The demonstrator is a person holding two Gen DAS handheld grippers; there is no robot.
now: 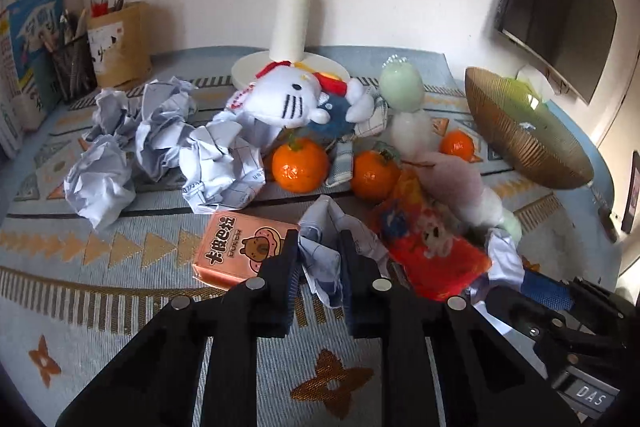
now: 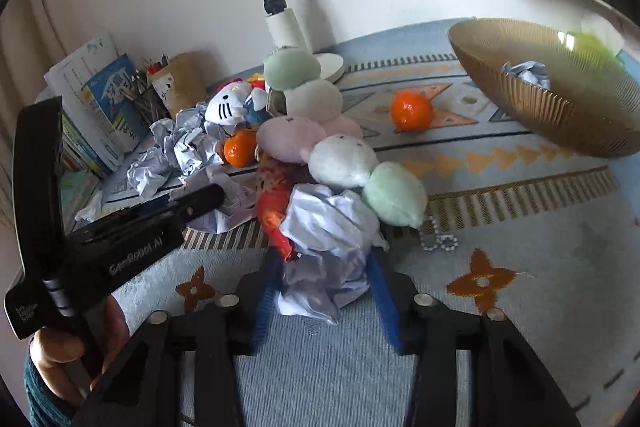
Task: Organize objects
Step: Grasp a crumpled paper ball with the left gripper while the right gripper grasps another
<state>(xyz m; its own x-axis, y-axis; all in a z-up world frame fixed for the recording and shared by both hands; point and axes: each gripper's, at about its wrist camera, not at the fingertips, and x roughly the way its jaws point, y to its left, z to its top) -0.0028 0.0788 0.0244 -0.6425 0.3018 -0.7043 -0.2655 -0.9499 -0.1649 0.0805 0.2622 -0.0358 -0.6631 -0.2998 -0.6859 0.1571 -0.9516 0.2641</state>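
Note:
My left gripper [image 1: 320, 243] is shut on a crumpled paper ball [image 1: 320, 259], just right of a pink snack box [image 1: 244, 251]. My right gripper [image 2: 324, 263] is shut on another crumpled paper ball [image 2: 328, 247]; both blue pads [image 2: 384, 299] press its sides. It lies against a red snack packet [image 2: 272, 203] and a string of pastel plush balls [image 2: 344, 159]. More crumpled paper [image 1: 160, 135] is heaped at the left. Three oranges [image 1: 300, 165] and a white cat plush [image 1: 280, 99] sit mid-table. A gold bowl [image 2: 520, 83] at the right holds one paper ball [image 2: 528, 73].
A white lamp base [image 1: 248, 67] stands at the back against the wall. Pen holders [image 1: 116, 43] and books [image 1: 32, 39] fill the back left corner. A dark screen [image 1: 560, 7] hangs on the right wall. The patterned blue cloth [image 1: 120, 307] covers the table.

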